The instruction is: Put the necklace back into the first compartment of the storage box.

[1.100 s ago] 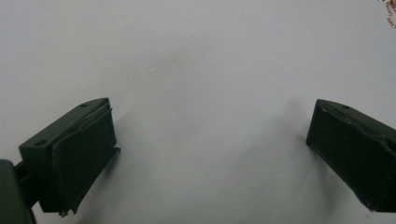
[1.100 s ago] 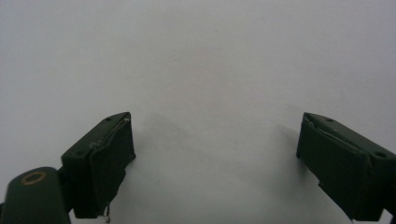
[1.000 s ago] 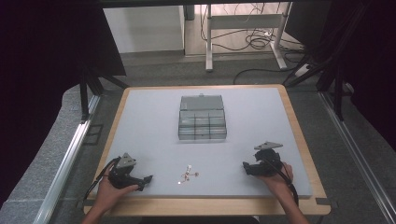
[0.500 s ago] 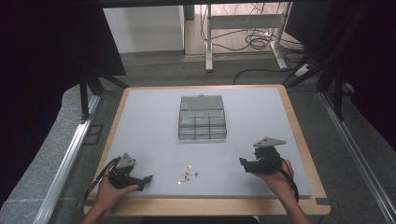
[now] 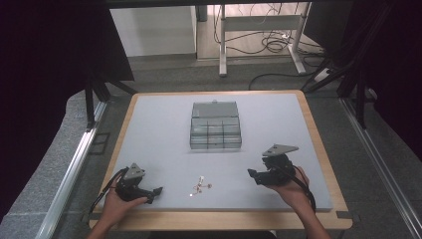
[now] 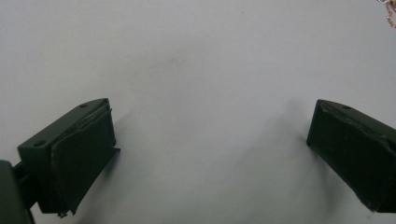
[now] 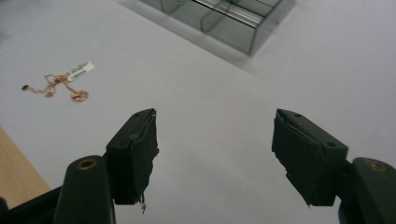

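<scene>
The right gripper sits low over the near right part of the table, held in a hand, its two black, blocky jaws spread wide with nothing between them; the jaw pads look matte and a little frayed at the edges. The left gripper, held in the other hand at the near left, is likewise released, its flat-faced jaws far apart over bare surface.

The table top is a smooth, pale grey sheet with a light wooden rim around it.

Between the two grippers, ahead and to the left of the right gripper's jaws, lies a thin copper-coloured chain with a small round ring at one end, a dark bead at the other and a small white paper tag attached. It lies loosely crumpled, flat on the sheet; in the right gripper view its long axis runs roughly crosswise to the jaws. From the left gripper it lies off to the right, just at the upper right corner of the left gripper view. Nothing stands between either gripper and the chain.

Farther beyond the right gripper, ahead of its jaws, stands a clear plastic organiser box, rectangular, divided into small square compartments, well apart from the chain.
</scene>
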`<state>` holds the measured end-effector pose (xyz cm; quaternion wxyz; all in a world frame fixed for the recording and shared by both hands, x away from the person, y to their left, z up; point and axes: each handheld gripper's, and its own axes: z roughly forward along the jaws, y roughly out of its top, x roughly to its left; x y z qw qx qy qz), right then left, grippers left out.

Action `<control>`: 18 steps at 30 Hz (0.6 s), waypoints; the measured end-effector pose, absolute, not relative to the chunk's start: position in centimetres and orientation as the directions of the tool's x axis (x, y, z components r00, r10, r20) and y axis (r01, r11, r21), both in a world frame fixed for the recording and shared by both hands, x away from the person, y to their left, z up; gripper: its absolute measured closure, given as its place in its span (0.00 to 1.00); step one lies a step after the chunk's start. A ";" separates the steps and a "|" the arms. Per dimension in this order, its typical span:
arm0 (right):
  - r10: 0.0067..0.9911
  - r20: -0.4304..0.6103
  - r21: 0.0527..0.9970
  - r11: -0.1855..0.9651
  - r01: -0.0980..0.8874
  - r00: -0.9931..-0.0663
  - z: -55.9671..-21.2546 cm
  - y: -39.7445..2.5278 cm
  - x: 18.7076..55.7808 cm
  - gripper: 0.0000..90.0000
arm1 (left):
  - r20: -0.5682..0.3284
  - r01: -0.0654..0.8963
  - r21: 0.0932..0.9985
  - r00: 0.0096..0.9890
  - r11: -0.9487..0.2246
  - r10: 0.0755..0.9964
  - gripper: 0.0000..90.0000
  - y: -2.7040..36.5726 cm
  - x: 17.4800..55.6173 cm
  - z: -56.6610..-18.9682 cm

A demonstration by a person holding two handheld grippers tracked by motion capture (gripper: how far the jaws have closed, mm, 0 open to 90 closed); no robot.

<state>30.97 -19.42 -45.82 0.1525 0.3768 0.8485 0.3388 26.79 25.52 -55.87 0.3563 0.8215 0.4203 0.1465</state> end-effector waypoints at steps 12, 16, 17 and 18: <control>0.635 -0.042 0.666 0.593 0.452 -0.772 -43.3 -14.8 30.6 0.39 | -0.056 0.584 0.712 0.602 -0.390 0.797 0.01 25.6 26.7 -55.9; 0.597 -0.039 0.652 0.623 0.433 -0.801 -43.3 -13.1 30.7 0.41 | -0.057 0.583 0.714 0.601 -0.389 0.797 0.01 25.5 26.7 -55.9; 0.590 -0.038 0.650 0.628 0.429 -0.806 -43.4 -12.8 30.8 0.41 | -0.057 0.583 0.714 0.601 -0.389 0.797 0.01 25.6 26.7 -55.9; 0.585 -0.036 0.646 0.632 0.428 -0.810 -43.4 -12.5 30.9 0.41 | -0.057 0.583 0.714 0.601 -0.388 0.797 0.01 25.6 26.7 -55.9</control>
